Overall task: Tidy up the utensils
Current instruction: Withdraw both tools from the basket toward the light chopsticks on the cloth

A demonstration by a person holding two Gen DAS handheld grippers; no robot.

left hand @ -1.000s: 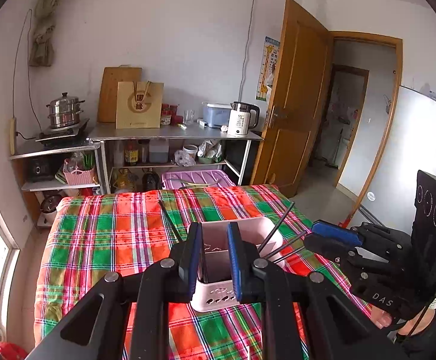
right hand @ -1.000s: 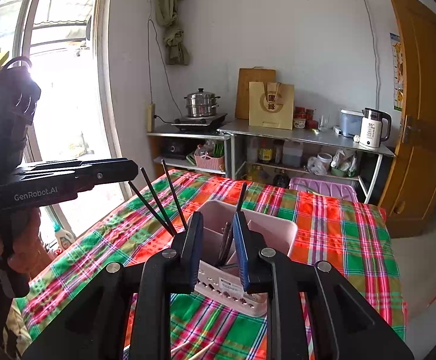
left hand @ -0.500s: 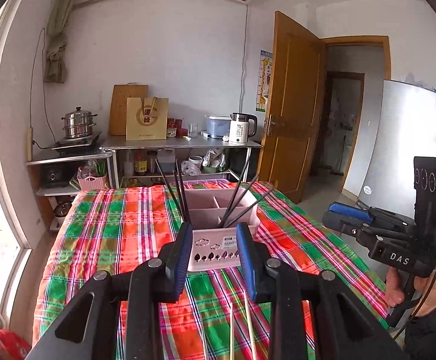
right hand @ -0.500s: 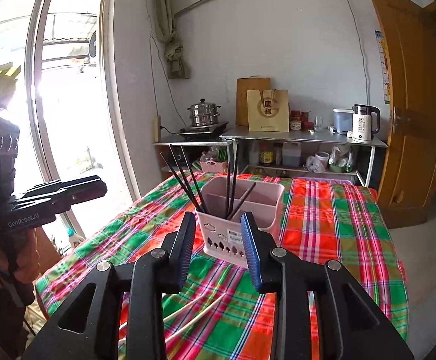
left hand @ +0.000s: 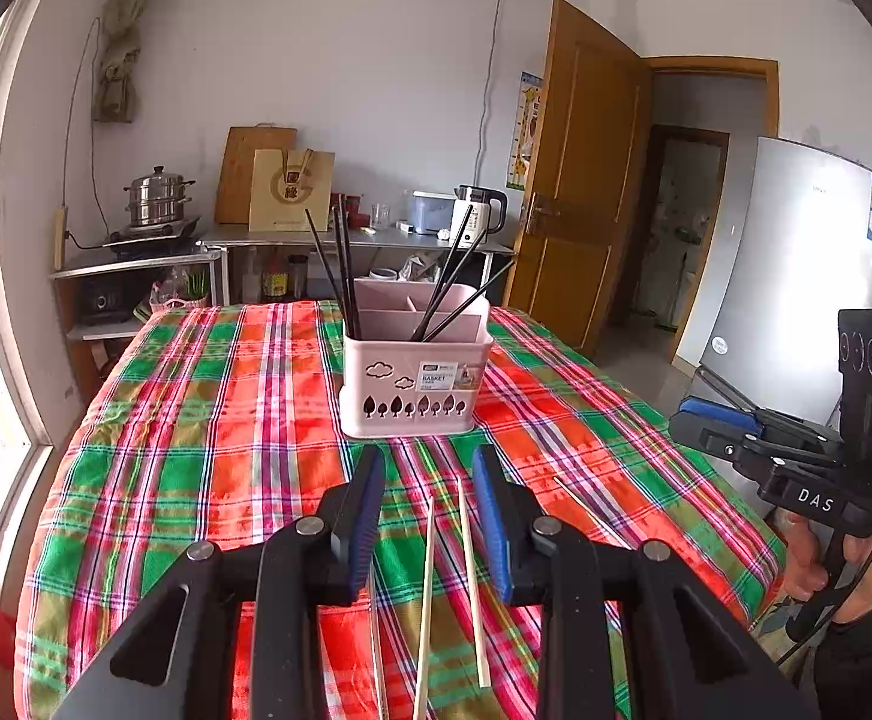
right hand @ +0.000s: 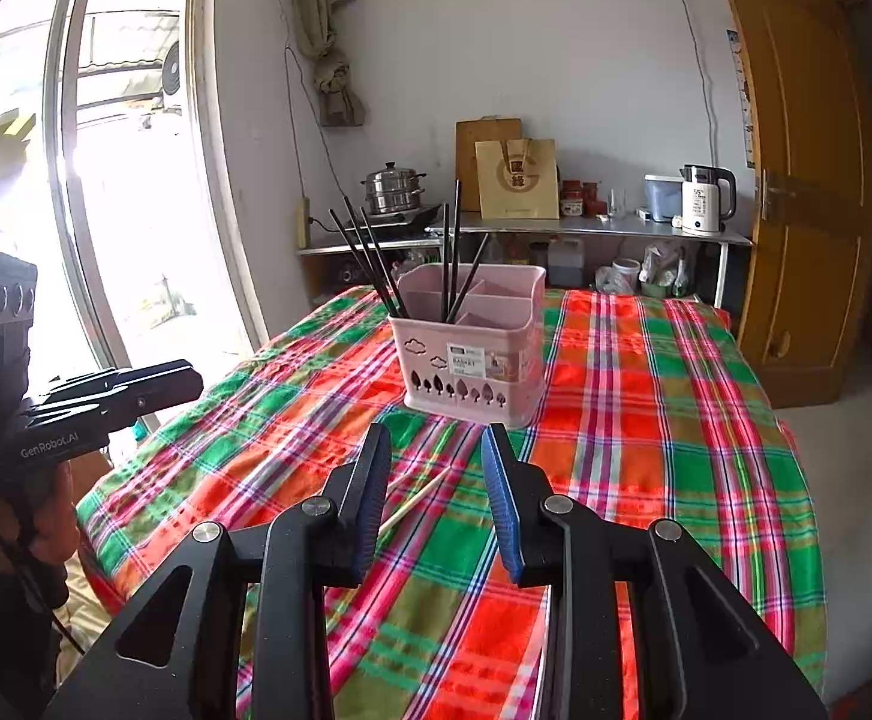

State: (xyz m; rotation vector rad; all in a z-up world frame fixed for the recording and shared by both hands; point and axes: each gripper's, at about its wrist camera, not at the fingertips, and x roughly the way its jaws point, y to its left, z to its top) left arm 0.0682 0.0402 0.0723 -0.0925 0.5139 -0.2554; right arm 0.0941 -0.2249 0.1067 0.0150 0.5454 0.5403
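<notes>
A pink divided utensil basket (left hand: 415,384) stands on the plaid tablecloth (left hand: 196,450) and holds several black chopsticks (left hand: 340,264). It also shows in the right wrist view (right hand: 472,354). Light wooden chopsticks (left hand: 469,570) lie loose on the cloth in front of the basket, between and beside my left gripper's fingers; one shows in the right wrist view (right hand: 415,501). My left gripper (left hand: 427,480) is open and empty, a little short of the basket. My right gripper (right hand: 436,462) is open and empty, also short of the basket; from the left wrist view it hangs off the table's right side (left hand: 736,426).
A metal shelf unit (left hand: 346,240) with kettle, steamer pot and paper bag stands behind the table. A window is on the left (right hand: 106,180), a wooden door (left hand: 580,180) and a fridge (left hand: 796,276) on the right. The table edge drops off at right (right hand: 808,480).
Both grippers have pulled back and up from the basket, which now sits farther away. The jaws have opened wider. Wooden chopsticks on the cloth have come into view.
</notes>
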